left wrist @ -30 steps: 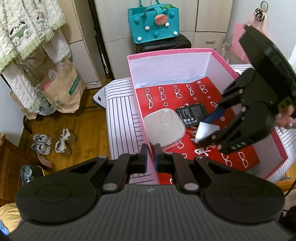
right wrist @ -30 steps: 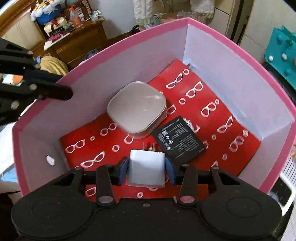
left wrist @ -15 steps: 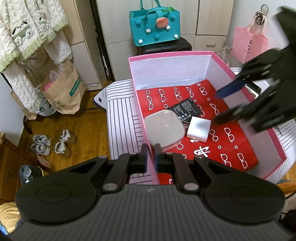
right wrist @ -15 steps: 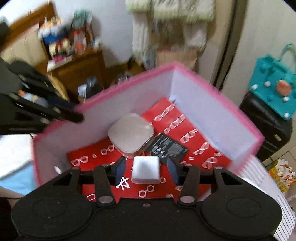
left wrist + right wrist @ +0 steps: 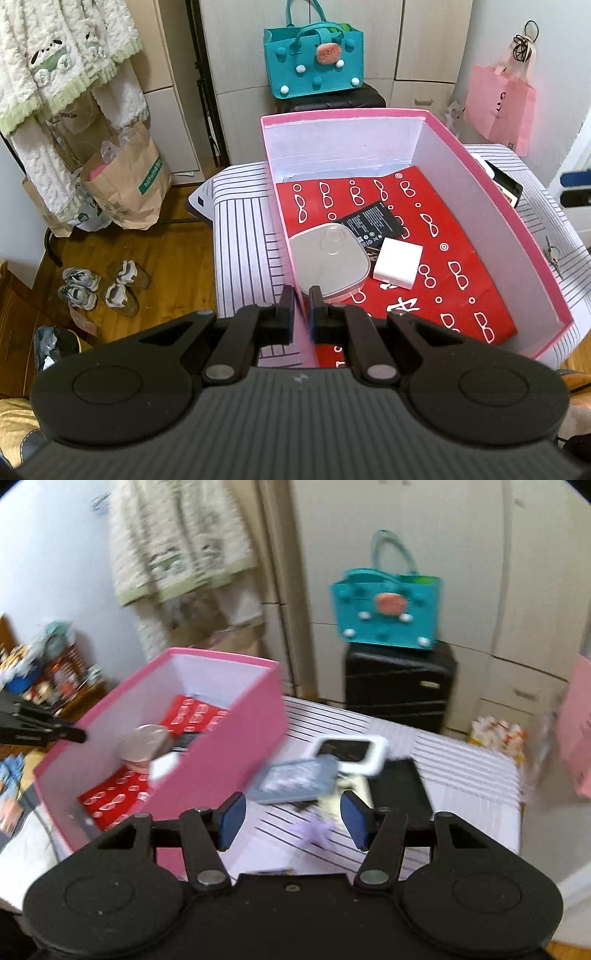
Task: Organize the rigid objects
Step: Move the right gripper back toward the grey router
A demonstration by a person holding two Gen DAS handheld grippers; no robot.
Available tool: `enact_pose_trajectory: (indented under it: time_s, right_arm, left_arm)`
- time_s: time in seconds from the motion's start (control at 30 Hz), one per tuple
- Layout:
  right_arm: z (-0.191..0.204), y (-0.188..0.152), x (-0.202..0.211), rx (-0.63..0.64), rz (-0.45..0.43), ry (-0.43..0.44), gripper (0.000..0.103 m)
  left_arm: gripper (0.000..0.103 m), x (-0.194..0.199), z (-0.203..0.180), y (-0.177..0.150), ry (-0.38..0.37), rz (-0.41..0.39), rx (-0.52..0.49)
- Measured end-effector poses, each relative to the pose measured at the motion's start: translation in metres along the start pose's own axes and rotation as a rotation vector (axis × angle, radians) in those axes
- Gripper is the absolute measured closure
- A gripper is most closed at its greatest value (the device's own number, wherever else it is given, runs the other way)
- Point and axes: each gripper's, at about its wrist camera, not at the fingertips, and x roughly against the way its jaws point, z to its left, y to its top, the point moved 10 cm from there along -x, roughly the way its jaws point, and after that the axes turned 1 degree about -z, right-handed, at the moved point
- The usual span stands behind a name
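A pink box with a red patterned floor stands on a striped surface. In it lie a grey rounded case, a black battery and a white charger block. My left gripper is shut on the box's near left wall. In the blurred right wrist view, my right gripper hangs outside the box, to its right, over the striped surface. Its jaws are opening, with nothing between them. Beyond them lie a grey slab, a white-framed black item and a black flat item.
A small purple thing lies near the right fingers. A teal bag sits on a black suitcase behind the surface. Paper bags and shoes are on the wooden floor to the left. A pink bag hangs at the right.
My right gripper let go of the white charger, which now lies in the box, then rose out of the box and swung right. The left gripper has not moved.
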Motion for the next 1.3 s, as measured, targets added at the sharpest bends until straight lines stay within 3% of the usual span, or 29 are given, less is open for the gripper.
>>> enact_pose_trajectory:
  time_s: [0.3, 0.5, 0.57, 0.83, 1.03, 1.13, 1.23, 1.3]
  right_arm:
    - [0.007, -0.024, -0.031, 0.102, 0.021, 0.058, 0.029]
    - [0.027, -0.017, -0.061, 0.3, 0.0, 0.029, 0.024]
    - [0.031, -0.012, -0.072, 0.361, -0.001, 0.017, 0.012]
    - [0.032, 0.003, -0.109, 0.457, 0.043, 0.051, 0.011]
    - [0.026, -0.001, -0.132, 0.49, 0.133, 0.055, 0.011]
    - [0.027, -0.004, -0.13, 0.493, 0.114, 0.047, 0.015]
    - [0.026, -0.008, -0.124, 0.534, 0.099, -0.04, 0.034]
    - [0.025, -0.011, -0.118, 0.538, 0.09, -0.049, 0.04]
  left_arm:
    - [0.096, -0.001, -0.001, 0.0, 0.022, -0.008, 0.023]
    - [0.096, -0.004, -0.001, -0.002, 0.029, 0.0, 0.027]
    - [0.096, -0.004, -0.001, -0.002, 0.03, 0.001, 0.026]
    - [0.096, -0.004, -0.001, -0.002, 0.029, 0.002, 0.025]
    - [0.096, -0.004, 0.0, -0.002, 0.03, 0.001, 0.026]
    - [0.096, -0.004, -0.001, -0.002, 0.029, 0.001, 0.027]
    - [0.096, -0.004, -0.001, -0.002, 0.031, 0.0, 0.023]
    - [0.095, -0.004, 0.0, -0.002, 0.03, 0.002, 0.027]
